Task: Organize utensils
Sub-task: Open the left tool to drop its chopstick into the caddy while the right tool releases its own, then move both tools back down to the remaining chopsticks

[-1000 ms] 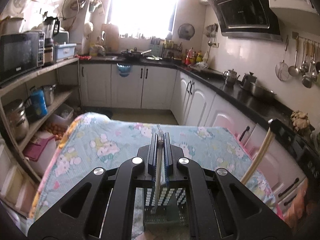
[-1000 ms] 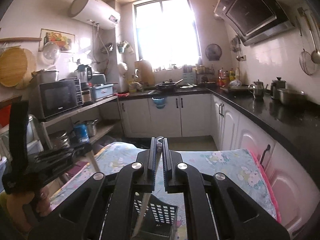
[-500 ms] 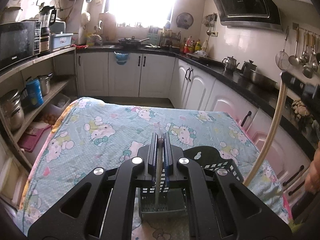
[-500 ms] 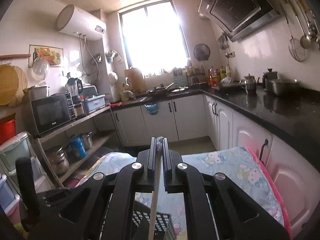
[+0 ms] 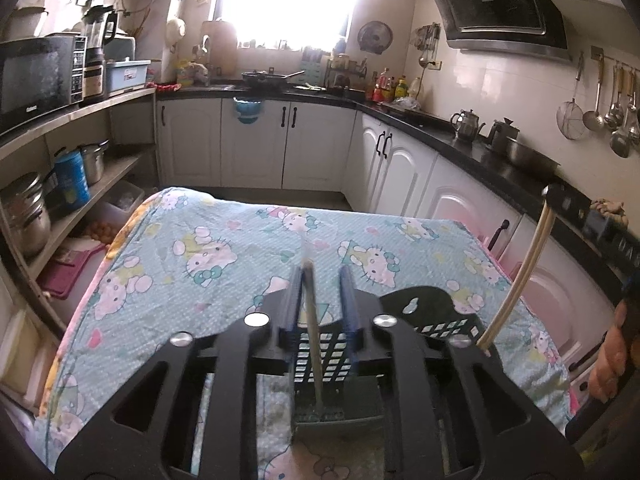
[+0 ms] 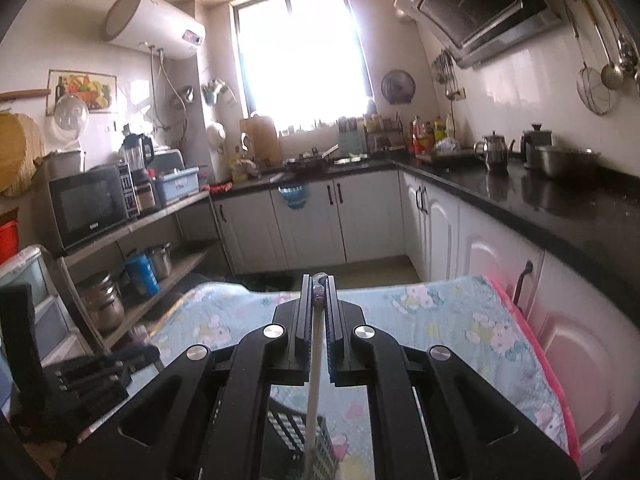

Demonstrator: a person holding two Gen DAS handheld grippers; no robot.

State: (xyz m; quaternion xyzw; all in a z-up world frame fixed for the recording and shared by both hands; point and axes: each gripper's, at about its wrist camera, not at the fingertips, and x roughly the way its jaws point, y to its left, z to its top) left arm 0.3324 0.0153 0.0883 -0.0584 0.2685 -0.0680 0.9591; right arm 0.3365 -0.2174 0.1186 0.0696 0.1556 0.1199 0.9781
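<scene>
A black perforated utensil basket [image 5: 436, 322] stands on the table with the Hello Kitty cloth [image 5: 192, 264]. My left gripper [image 5: 322, 276] is open above it; a thin utensil handle [image 5: 314, 344] stands loose between the jaws with its lower end inside the basket. My right gripper [image 6: 318, 282] is shut on a pale slender utensil [image 6: 313, 400] that hangs down toward the basket [image 6: 300, 436]. In the left wrist view that pale utensil [image 5: 520, 280] slants down to the basket's right edge.
White cabinets with a black counter [image 5: 480, 152] run along the back and the right. Open shelves with a microwave [image 5: 36, 72] and pots stand on the left. Ladles and a strainer [image 5: 572, 120] hang on the right wall.
My left gripper has opened and let go of its utensil, which now stands in the basket. My right gripper has tilted down a little with its utensil over the basket.
</scene>
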